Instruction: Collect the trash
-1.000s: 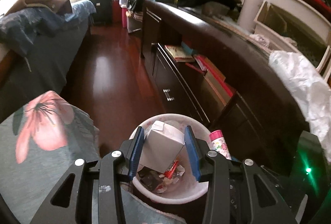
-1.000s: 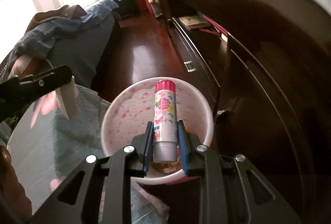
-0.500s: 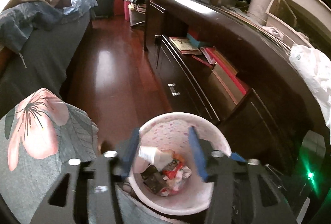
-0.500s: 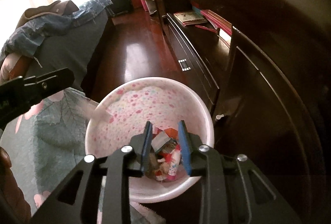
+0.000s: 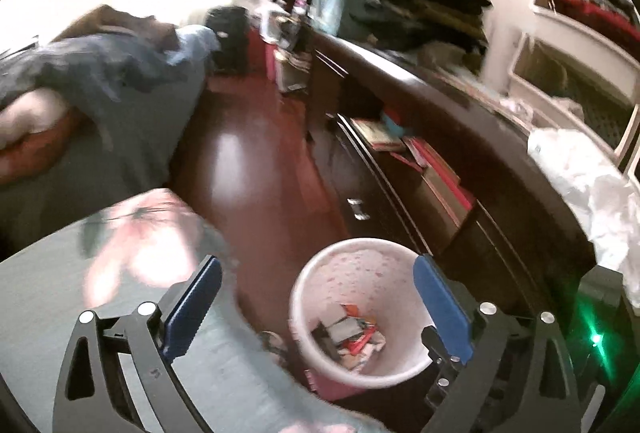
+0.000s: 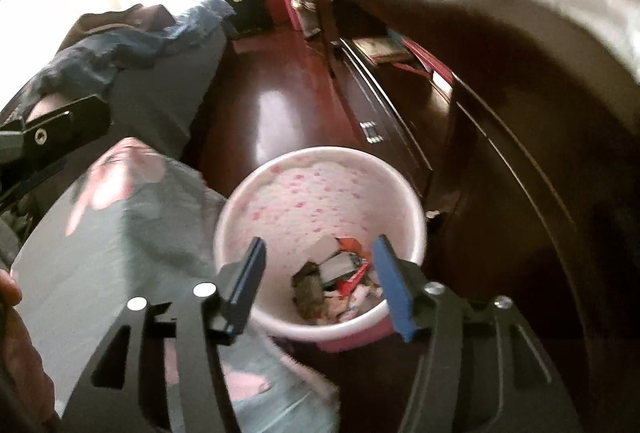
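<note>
A dark red wooden floor (image 5: 248, 169) runs between a bed and a long dark cabinet (image 5: 460, 161). The pink-speckled bin (image 6: 320, 185) stands on it beside the cabinet, trash (image 6: 336, 273) lying in its bottom. Above the bin, the left claw (image 5: 316, 305) and right claw (image 6: 320, 273) have just been opening; both gape empty.

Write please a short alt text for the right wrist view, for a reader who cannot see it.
The right hand-held gripper, jaws open and empty, hangs over a pink-spotted wastebasket with wrappers and small trash at its bottom. The basket stands on a dark red wooden floor, between a grey floral bedcover and a dark wooden cabinet. The picture is a little blurred.
</note>
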Available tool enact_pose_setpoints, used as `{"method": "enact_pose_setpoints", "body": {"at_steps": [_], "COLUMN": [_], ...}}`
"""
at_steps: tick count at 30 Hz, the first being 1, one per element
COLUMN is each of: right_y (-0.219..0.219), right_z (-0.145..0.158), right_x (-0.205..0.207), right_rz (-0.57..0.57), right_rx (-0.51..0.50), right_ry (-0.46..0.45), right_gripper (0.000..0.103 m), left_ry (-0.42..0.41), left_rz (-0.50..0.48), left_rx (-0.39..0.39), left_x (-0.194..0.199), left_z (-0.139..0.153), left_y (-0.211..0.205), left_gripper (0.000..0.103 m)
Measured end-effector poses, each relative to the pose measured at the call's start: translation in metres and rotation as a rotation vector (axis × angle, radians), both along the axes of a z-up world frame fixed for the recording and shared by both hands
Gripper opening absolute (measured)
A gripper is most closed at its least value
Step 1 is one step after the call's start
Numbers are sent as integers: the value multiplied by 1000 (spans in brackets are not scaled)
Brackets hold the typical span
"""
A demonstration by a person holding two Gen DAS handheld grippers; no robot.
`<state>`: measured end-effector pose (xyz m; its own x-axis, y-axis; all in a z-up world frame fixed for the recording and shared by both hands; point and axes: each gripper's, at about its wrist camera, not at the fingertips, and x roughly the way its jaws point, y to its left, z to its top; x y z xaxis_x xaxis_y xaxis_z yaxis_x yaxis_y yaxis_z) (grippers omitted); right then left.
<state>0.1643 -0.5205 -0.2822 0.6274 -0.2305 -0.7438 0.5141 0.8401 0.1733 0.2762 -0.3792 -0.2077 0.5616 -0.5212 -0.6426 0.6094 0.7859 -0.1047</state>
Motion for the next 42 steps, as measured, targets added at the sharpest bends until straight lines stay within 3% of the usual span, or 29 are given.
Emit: {"method": "enact_pose_setpoints", "body": {"at_steps": [7,17,28,38,42], "right_y": [90,219,304,317,319], "right_z": [43,108,174,219,230], "right_x": [-7,-18,-59,-98,-111], "right_rz": [151,376,516,509,508], "right_rx": [-50,-126,-253,-255,-262], "right_ry": [-78,-229,-369,-464,-492], "right_gripper": [86,98,99,99,99], "left_ry": [-51,-161,-278,-430,-432], "left_rz": [223,554,725,770,764], "left_rx": [-48,-54,-86,-89,-133], "left_x": [-23,-70,-135,-194,-204], "left_z": [42,86,127,173,182], "left_y": [123,284,364,387,397], "left_gripper": [99,99,99,99,99]}}
